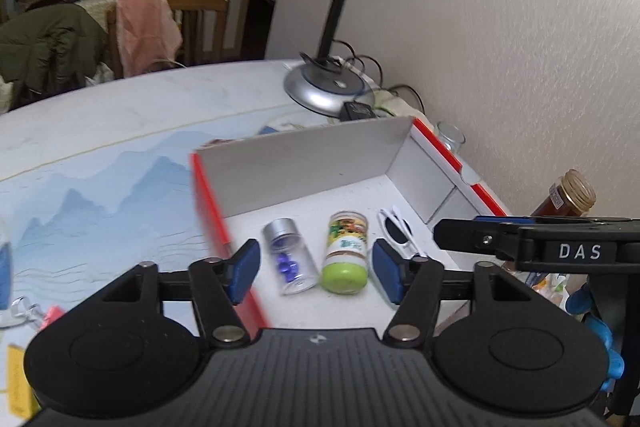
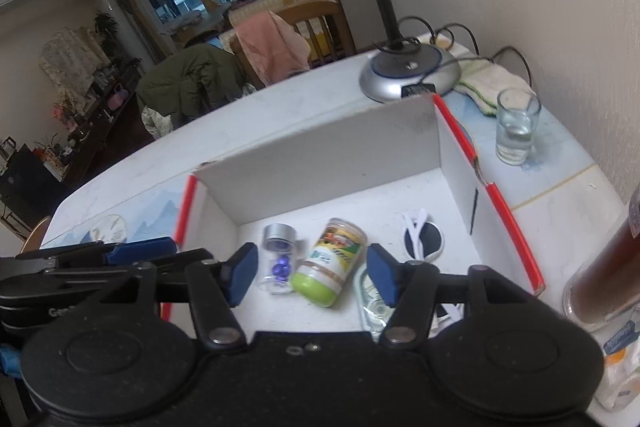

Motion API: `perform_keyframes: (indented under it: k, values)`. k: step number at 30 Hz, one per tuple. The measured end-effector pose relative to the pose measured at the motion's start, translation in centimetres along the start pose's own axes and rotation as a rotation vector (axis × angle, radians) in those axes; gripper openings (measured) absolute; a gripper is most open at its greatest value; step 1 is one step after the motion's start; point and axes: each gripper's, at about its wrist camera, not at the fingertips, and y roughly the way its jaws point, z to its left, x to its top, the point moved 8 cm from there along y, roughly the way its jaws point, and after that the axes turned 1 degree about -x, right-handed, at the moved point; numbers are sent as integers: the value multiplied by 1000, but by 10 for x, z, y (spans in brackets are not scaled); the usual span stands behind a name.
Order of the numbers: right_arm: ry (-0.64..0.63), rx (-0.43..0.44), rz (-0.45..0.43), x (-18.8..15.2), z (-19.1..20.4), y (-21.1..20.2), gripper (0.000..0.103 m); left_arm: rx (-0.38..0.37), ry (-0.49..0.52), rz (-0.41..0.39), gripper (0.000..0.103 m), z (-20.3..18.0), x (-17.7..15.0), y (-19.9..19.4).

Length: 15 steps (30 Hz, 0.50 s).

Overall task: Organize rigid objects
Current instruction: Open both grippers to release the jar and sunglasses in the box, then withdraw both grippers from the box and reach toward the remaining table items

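Tabletop's red-edged white cardboard box [image 2: 512, 223] holds my target, a green-capped plastic jar [image 2: 330, 261] (light, slippery; grip mid-body), both grippers' fingers apart.

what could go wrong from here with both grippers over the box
1. The clear vial and the green-lidded jar lie on their sides close together; a nudge to one may roll it into the other.
2. The white sunglasses sit beside the right gripper and could get caught.
3. The water glass outside the box could tip if an arm swings wide.
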Motion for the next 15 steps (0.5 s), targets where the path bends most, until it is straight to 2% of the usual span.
perform_keyframes:
  k: [2,8,9,11,15]
  values:
    - [-4,1,-17,-2,10,-5,67,10,-20,-6,66,8,-4,-15]
    - [-26,20,-50,-14,47,-20,80,22,-52,-53,67,34,-16,-59]
    - [-30,31,-53,-17,54,-21,83,33,-53,-58,68,40,-18,-66]
    - [-40,43,-62,-22,67,-24,89,54,-54,-69,78,50,-23,-78]
    - [-55,53,-76,-32,94,-27,94,74,-57,-87,78,72,-31,-99]
